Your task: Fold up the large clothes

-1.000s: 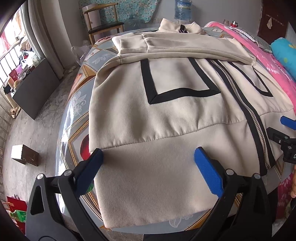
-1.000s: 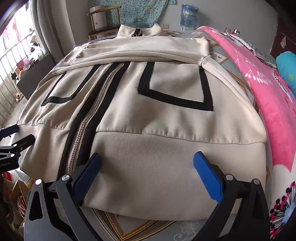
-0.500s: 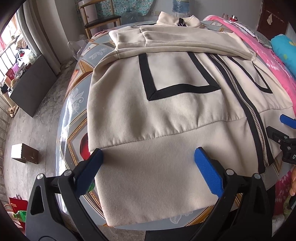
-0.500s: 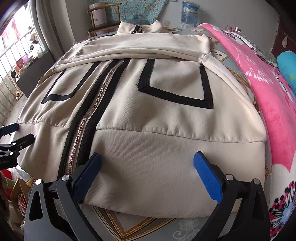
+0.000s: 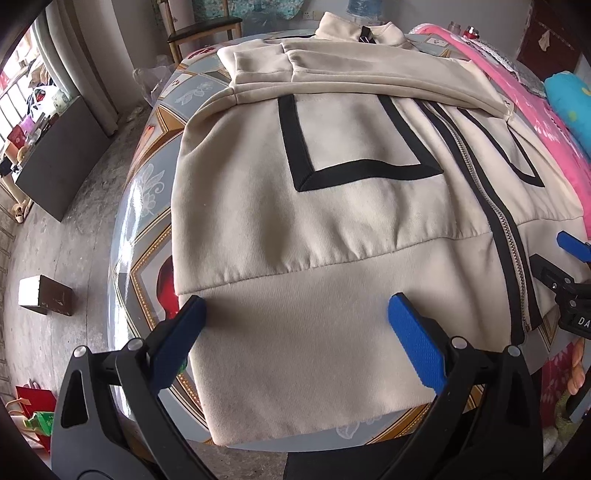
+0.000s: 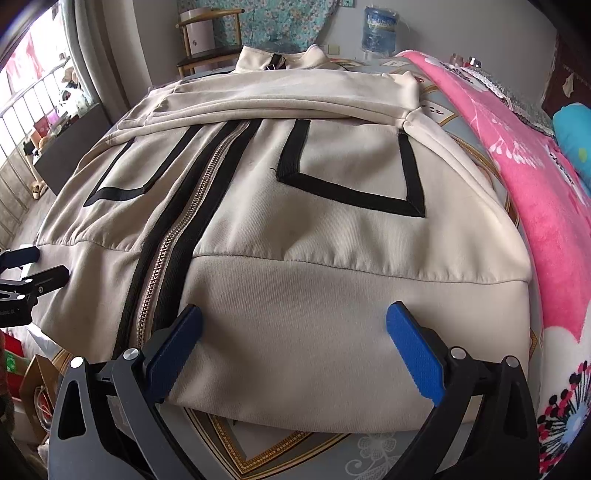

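Observation:
A cream zip-up jacket [image 5: 332, 206] with black stripes lies flat on the table, front up, sleeves folded across its chest; it also shows in the right wrist view [image 6: 314, 229]. My left gripper [image 5: 295, 325] is open and empty, its blue pads just above the left part of the hem band. My right gripper [image 6: 293, 328] is open and empty above the right part of the hem, right of the zipper [image 6: 177, 236]. Each gripper shows at the edge of the other's view.
The jacket lies on a patterned glass-topped table [image 5: 147, 206]. A pink blanket [image 6: 524, 177] lies along the right side. A wooden chair [image 5: 201, 29] and a water bottle [image 6: 378, 26] stand behind the table. A small box [image 5: 44, 295] sits on the floor at left.
Both grippers have moved slightly forward and lower over the jacket's hem. Both stay open and the jacket has not moved.

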A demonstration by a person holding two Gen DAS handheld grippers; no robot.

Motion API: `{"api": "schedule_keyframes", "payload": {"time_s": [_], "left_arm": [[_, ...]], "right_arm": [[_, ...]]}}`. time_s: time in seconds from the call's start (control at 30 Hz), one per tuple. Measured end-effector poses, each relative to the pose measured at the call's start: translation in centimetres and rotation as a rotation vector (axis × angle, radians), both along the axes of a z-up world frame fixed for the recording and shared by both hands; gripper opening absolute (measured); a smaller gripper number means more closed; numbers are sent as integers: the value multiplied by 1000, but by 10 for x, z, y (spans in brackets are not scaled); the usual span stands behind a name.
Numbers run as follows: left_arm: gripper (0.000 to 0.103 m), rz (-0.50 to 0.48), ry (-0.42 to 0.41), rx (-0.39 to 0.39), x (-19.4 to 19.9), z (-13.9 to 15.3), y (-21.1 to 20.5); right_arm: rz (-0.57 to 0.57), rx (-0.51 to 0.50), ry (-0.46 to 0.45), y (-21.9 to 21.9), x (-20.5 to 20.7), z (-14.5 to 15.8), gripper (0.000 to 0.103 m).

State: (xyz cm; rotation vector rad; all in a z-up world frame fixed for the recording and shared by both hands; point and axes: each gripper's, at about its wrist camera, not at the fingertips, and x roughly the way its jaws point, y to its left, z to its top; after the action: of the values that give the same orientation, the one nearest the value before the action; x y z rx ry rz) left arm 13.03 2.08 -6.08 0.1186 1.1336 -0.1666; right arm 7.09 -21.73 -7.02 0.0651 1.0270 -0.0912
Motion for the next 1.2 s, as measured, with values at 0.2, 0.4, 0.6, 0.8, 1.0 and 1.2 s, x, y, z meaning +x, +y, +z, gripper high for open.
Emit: {"api": "schedule_keyframes", "payload": {"time_s": [0.2, 0.4, 0.6, 0.8, 1.0, 1.2], "left_arm": [[96, -21, -12, 27, -5, 4, 0], [96, 15, -70, 36, -26, 23, 22], [95, 102, -125, -4, -60, 36, 64], [92, 99, -135, -105, -87, 34, 78], [60, 73, -100, -190, -82, 21, 74], [42, 63, -59, -211, -63, 10, 68]], "right_arm": [[1, -2, -7, 0, -1, 0, 97], [-1, -3, -1, 0, 0, 0, 97], [9, -2, 4, 0, 0, 0, 97], [15, -2, 5, 0, 0, 0, 97], [9, 0, 23, 1, 2, 0, 97], [27, 5, 27, 0, 1, 1, 97]]}}
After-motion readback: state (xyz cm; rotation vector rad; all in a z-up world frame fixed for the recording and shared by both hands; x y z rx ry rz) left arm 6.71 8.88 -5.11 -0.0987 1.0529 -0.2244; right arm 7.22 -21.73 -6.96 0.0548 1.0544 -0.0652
